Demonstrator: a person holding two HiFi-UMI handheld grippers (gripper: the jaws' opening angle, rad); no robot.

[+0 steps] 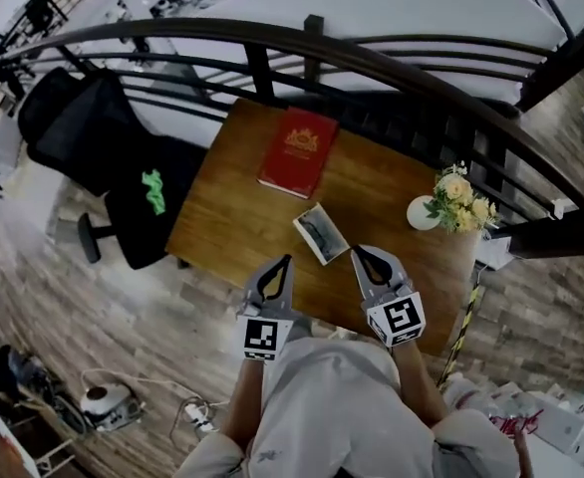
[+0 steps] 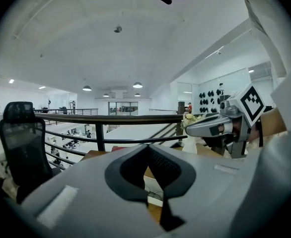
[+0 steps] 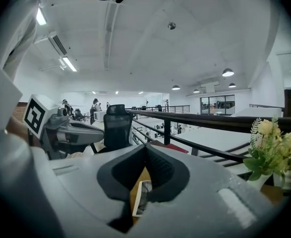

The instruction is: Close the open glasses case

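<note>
**Table.** A wooden table (image 1: 227, 212) is seen from above, set against a dark railing (image 1: 272, 38). A red book (image 1: 298, 151) lies flat at the far centre of the top. A white vase (image 1: 421, 214) of pale flowers (image 1: 462, 199) stands at the right edge. A black chair (image 1: 98, 152) is placed on the floor to the left of the table.

**Case.** The case (image 1: 321, 234) is shown as a flat, white-rimmed rectangle with a grey inside. It lies on the table near the centre, nearer than the book and well apart from the vase. It is turned at an angle to the table edges. Its hinge and lid cannot be made out. In the right gripper view it is seen through the gap below the jaw tips.

**Left gripper.** The left gripper (image 1: 285, 260) is held over the near edge of the table, just to the left of the case and apart from it. Its jaws are clenched, tip against tip, and nothing is grasped between them.

**Right gripper.** The right gripper (image 1: 355, 251) is held beside the left one, to the right of the case and just nearer than it. It is not touching the case. Its jaws are likewise pressed together at the tips, and nothing is held.
</note>
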